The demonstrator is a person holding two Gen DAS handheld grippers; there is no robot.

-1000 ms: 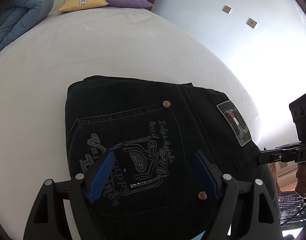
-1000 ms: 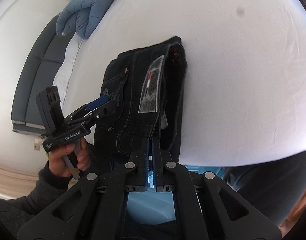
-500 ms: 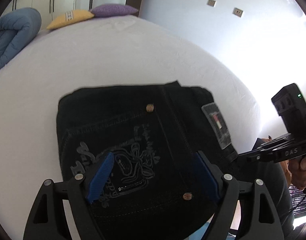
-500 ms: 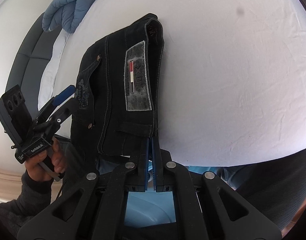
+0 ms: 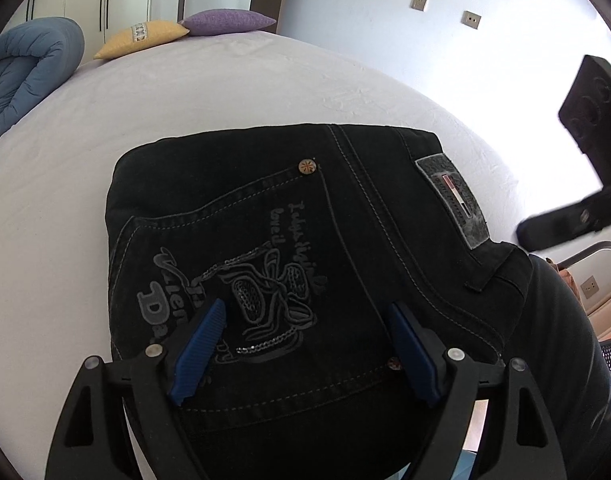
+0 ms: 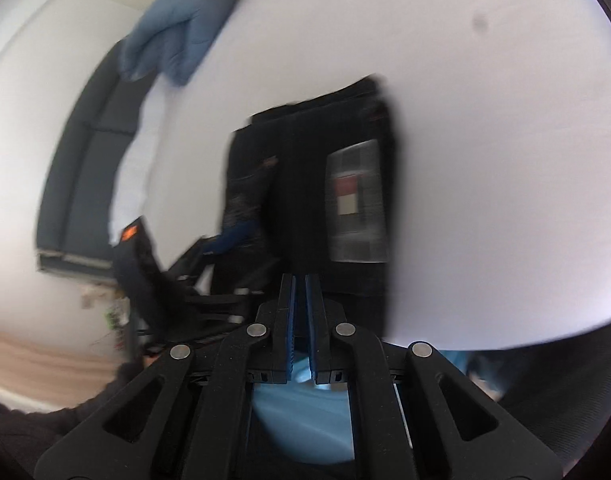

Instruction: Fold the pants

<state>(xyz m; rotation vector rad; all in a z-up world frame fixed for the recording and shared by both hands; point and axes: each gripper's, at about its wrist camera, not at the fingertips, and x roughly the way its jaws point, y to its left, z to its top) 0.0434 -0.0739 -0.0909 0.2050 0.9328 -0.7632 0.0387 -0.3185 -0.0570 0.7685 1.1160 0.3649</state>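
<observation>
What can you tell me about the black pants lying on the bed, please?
The black pants lie folded into a thick, roughly square bundle on the white bed sheet, near its close edge. They look like dark denim with pale stitching. A back pocket faces up, bearing a grey printed emblem and copper rivets, and a grey waistband patch sits on the right. The open left tongs straddle the emblem; contact is unclear.

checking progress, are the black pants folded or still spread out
Folded. The black pants sit as a compact stacked bundle on the white bed, back pocket and waistband patch on top.
</observation>
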